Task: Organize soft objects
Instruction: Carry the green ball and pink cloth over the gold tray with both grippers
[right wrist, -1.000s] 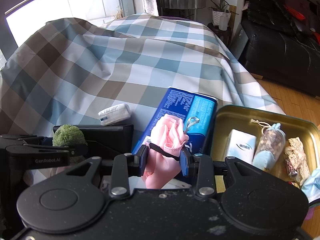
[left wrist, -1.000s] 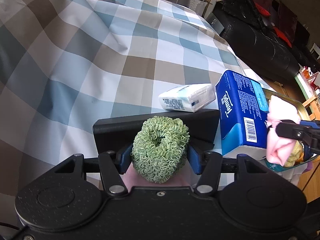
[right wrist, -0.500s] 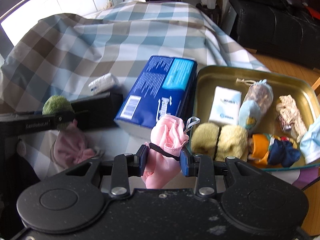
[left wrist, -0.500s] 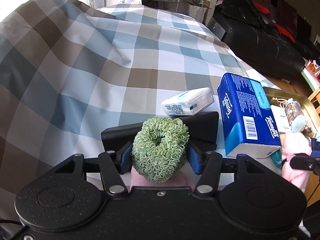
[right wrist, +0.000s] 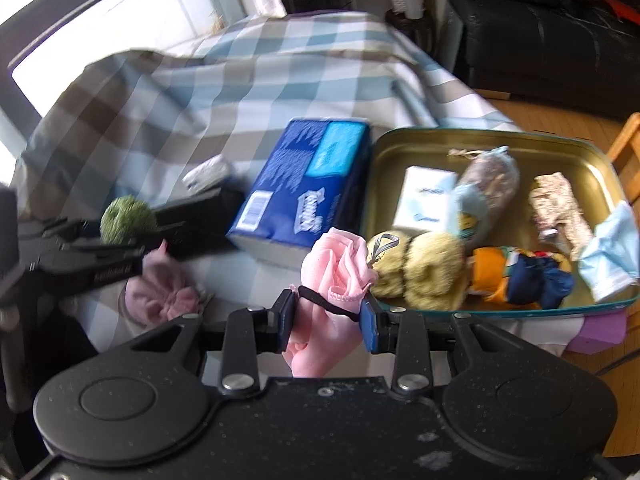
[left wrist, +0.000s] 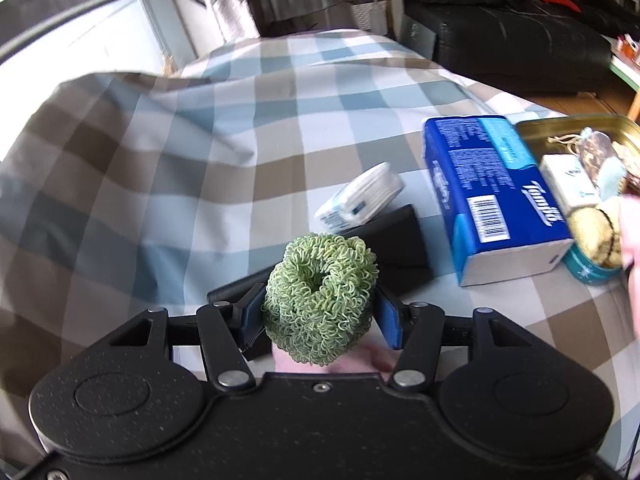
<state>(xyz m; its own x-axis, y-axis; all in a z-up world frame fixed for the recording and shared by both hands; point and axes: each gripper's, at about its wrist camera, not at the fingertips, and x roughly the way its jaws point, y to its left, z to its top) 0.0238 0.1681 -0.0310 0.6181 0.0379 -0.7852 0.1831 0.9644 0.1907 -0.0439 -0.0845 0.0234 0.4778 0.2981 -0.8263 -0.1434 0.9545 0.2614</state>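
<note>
Now nearer: gold tin [right wrist: 600, 168].

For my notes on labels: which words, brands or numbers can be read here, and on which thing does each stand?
"Tempo": side of the blue tissue pack, beside a barcode.
Small print on the blue pack's top: too small.
Small white tissue packet: print blurred.
White packet in the tin: blurred.

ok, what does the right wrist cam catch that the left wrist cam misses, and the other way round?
Right wrist only: the right tongs shut on a pink cloth, a pink scrunchie on the checked cloth, and the whole gold tray.
Left wrist only: the green scrunchie close up, ring hole showing, between the left tongs.
Both: the blue tissue pack and the small white tissue packet.
</note>
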